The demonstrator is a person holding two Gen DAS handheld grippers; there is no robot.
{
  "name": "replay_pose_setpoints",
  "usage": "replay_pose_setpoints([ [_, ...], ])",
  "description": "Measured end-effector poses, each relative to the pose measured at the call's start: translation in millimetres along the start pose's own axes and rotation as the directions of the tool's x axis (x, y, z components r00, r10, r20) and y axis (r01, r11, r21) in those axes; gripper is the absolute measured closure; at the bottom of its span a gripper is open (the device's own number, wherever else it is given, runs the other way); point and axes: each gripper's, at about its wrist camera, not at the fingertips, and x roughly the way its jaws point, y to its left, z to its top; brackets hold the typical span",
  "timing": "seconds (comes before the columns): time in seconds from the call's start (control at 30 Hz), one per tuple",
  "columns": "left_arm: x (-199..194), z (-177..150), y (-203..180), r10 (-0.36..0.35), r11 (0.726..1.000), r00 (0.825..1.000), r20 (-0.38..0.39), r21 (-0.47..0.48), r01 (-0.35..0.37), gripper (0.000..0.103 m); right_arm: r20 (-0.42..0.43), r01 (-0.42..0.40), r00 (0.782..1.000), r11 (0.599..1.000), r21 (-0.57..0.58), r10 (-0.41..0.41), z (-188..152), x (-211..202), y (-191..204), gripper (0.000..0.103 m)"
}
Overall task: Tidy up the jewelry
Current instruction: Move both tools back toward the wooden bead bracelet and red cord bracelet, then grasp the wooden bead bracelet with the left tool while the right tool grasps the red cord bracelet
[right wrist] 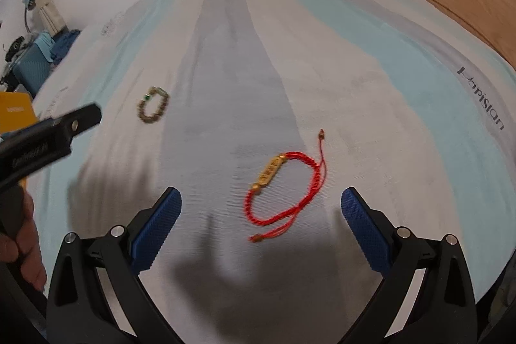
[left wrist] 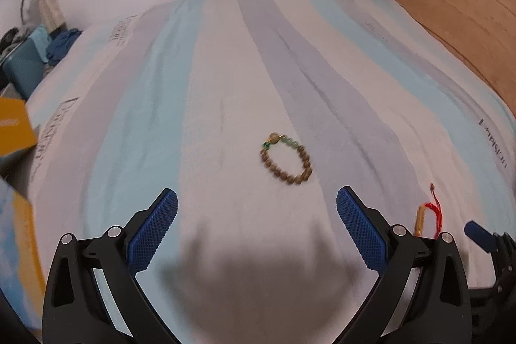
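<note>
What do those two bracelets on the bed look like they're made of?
Beaded bracelet: round brown beads, probably matte wood, plus a few pale green, stone-like ones. Red bracelet: braided cord with loose tails, carrying a shiny gold-coloured bar, metal or plated; the pictures cannot tell.

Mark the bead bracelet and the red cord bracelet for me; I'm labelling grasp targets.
bead bracelet (left wrist: 286,158): left wrist view, on its lower-left run of brown beads.
red cord bracelet (right wrist: 270,172): right wrist view, on its gold plate.

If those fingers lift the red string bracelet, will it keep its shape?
Probably not. The red bracelet is thin braided cord with loose tails, so it would likely sag. Its gold bar looks rigid and may hang lowest.
</note>
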Motion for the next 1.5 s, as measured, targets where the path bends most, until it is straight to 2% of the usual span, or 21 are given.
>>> replay_pose_setpoints([
  [0.27, 60.4, 15.3, -19.2, 0.014, 1.000, 0.999, -0.033, 0.005, -0.014, 0.006, -0.063, -0.009, 0.998, 1.000, 0.007, 0.010, 6.7, 32.8, -11.6, 0.009],
  [0.5, 95.0, 14.2, -23.9, 0.024, 1.000, 0.998, -0.063, -0.004, -0.024, 0.006, -0.116, -0.005, 0.993, 1.000, -0.002, 0.005, 6.5, 49.2, -12.8, 0.019],
  [0.57, 100.5, 14.7, -23.4, 0.025, 1.000, 0.997, -0.066, -0.009, -0.026, 0.009, -0.114, 0.000, 0.993, 1.000, -0.009, -0.001, 8.0, 51.0, -12.1, 0.026],
  [0.6, 102.8, 14.1, -23.0, 0.021, 1.000, 0.998, -0.067, -0.014, -0.022, 0.012, -0.110, 0.005, 0.994, 1.000, -0.011, -0.006, 9.4, 51.3, -12.4, 0.033],
  [0.63, 103.6, 13.2, -22.4, 0.009, 1.000, 0.998, -0.069, -0.019, -0.010, 0.019, -0.107, 0.007, 0.994, 1.000, -0.012, -0.008, 10.3, 51.5, -12.4, 0.037],
  [0.87, 104.9, 15.4, -23.0, -0.036, 0.999, 0.995, -0.092, -0.030, 0.033, 0.052, -0.088, 0.008, 0.996, 1.000, -0.027, -0.010, 9.4, 51.2, -11.8, 0.057],
  [1.0, 102.1, 14.9, -20.8, -0.033, 0.999, 0.994, -0.100, -0.023, 0.031, 0.068, -0.087, 0.001, 0.996, 1.000, -0.024, -0.003, 8.7, 49.2, -16.6, 0.075],
  [1.07, 101.2, 14.9, -20.9, -0.044, 0.999, 0.993, -0.107, -0.013, 0.043, 0.083, -0.087, -0.004, 0.996, 1.000, -0.024, 0.001, 9.1, 48.6, -17.6, 0.080],
  [1.13, 100.4, 15.8, -22.4, -0.049, 0.999, 0.992, -0.112, 0.000, 0.050, 0.093, -0.087, -0.008, 0.996, 1.000, -0.024, 0.006, 9.1, 48.9, -18.5, 0.086],
  [1.33, 89.2, 17.9, -17.6, -0.072, 0.997, 0.993, -0.097, -0.009, 0.071, 0.095, -0.067, -0.028, 0.997, 1.000, 0.004, 0.028, 11.1, 43.9, -23.3, 0.091],
  [1.5, 79.3, 14.5, -18.8, -0.074, 0.997, 0.994, -0.085, 0.000, 0.074, 0.096, -0.030, -0.043, 0.999, 0.999, 0.008, 0.043, 13.9, 35.3, -20.0, 0.091],
])
